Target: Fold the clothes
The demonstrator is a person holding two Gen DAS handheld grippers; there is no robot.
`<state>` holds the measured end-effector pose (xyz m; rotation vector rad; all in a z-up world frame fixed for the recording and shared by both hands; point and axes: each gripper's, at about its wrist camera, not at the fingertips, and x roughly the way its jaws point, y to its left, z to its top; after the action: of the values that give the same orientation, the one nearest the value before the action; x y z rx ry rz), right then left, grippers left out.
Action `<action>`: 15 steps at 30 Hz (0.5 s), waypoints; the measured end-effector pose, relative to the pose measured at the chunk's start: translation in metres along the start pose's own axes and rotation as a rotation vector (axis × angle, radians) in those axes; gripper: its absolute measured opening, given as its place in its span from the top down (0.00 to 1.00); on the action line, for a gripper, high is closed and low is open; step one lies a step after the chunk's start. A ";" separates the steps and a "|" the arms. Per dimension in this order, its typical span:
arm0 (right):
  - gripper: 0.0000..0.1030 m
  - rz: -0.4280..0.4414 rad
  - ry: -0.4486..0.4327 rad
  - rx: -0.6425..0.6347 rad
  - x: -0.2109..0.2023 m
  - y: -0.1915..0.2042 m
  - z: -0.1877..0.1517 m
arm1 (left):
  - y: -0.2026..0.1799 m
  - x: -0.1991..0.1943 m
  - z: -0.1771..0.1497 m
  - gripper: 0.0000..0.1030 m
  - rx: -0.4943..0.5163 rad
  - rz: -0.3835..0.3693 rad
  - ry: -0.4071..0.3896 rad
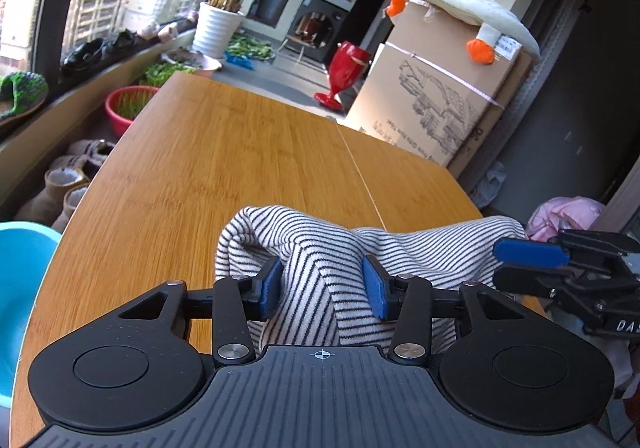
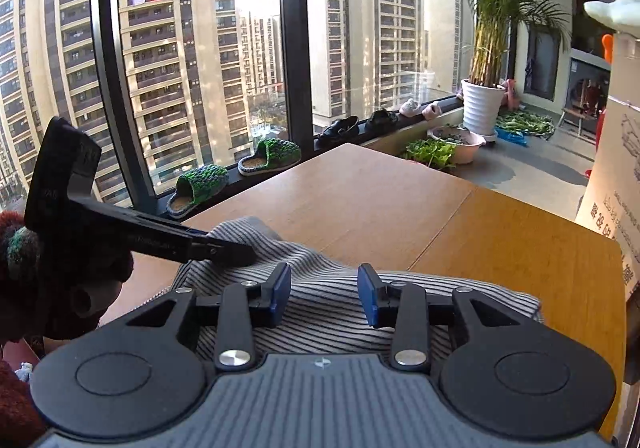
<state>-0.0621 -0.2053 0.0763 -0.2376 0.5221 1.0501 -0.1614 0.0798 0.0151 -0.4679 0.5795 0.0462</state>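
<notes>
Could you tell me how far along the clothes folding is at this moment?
Early on. The striped garment lies bunched at the near edge of the wooden table, no neat fold visible. The left gripper and right gripper are open over it. Gripping, spreading and folding remain; a pink garment waits beyond the table.

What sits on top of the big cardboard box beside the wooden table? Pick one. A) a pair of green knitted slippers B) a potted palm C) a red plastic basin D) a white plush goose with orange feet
D: the white plush goose with orange feet lies draped across the top of the big cardboard box.
</notes>
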 end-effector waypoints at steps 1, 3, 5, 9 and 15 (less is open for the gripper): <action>0.53 -0.055 -0.013 0.054 -0.008 -0.017 0.003 | -0.001 -0.001 -0.001 0.54 0.005 0.001 -0.001; 0.53 -0.135 -0.022 0.184 -0.017 -0.053 0.006 | -0.001 0.000 -0.002 0.54 0.008 0.005 0.002; 0.53 -0.159 -0.002 0.335 -0.013 -0.086 0.001 | -0.001 0.002 -0.001 0.53 -0.001 0.013 0.010; 0.53 -0.169 0.079 0.535 0.022 -0.123 -0.026 | 0.003 0.002 0.008 0.49 -0.056 0.029 0.015; 0.58 -0.100 0.094 0.537 0.024 -0.126 -0.040 | 0.017 0.007 0.027 0.36 -0.156 0.066 0.011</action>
<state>0.0450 -0.2651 0.0222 0.1610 0.8469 0.7706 -0.1444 0.1063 0.0239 -0.6005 0.6050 0.1526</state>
